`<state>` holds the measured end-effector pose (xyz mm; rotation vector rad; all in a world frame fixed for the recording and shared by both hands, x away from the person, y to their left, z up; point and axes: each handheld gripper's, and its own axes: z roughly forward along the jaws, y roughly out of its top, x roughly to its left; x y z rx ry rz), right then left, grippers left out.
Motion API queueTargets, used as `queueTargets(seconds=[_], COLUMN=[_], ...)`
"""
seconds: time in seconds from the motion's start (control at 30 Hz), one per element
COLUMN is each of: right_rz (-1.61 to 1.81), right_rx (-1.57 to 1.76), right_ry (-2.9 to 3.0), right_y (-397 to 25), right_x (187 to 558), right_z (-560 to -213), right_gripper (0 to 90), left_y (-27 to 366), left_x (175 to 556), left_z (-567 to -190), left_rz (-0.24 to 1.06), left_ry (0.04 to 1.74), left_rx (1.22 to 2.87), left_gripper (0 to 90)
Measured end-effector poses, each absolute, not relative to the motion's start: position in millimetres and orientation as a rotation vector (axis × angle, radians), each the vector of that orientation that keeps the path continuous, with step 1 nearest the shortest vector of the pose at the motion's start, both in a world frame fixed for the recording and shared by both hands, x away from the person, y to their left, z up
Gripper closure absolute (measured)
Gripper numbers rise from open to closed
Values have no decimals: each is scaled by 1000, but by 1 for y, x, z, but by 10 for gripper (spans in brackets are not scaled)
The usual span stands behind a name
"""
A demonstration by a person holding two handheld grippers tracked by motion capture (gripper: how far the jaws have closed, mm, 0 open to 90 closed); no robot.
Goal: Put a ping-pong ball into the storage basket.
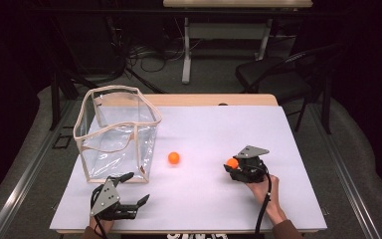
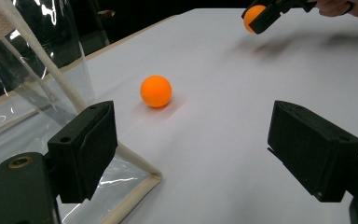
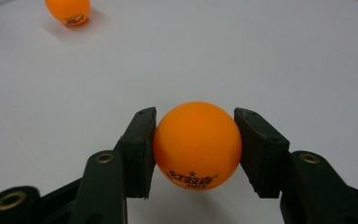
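My right gripper is shut on an orange ping-pong ball right of the table's middle, its jaws pressing both sides of the ball low over the white sheet. A second orange ball lies loose on the sheet, also seen in the left gripper view and in the right gripper view. A clear plastic bag with beige trim stands upright and open at the left. My left gripper is open at the front left, beside the bag's near corner, with nothing between its jaws.
A white sheet covers the wooden table, whose far edge shows behind it. A dark folding chair stands beyond the back right corner. Cables and another desk's legs lie on the floor behind.
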<state>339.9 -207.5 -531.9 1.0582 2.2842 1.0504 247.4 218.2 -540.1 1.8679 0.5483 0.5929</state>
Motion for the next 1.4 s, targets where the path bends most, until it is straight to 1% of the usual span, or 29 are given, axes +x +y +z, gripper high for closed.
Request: queueTargets(seconds=[0.4,1.4], right_rz=[1056,1083], right_rx=[1032,1010], right_ry=[2267,2250], right_y=[-206,-206], right_x=[333,326], right_z=[-513,-493], right_gripper=[504,506], left_y=[218,217], left_x=[247,247], left_z=[-540,-540], left_rz=[593,590], left_ry=[549,549], left_rx=[1869,1870], left_gripper=[158,158])
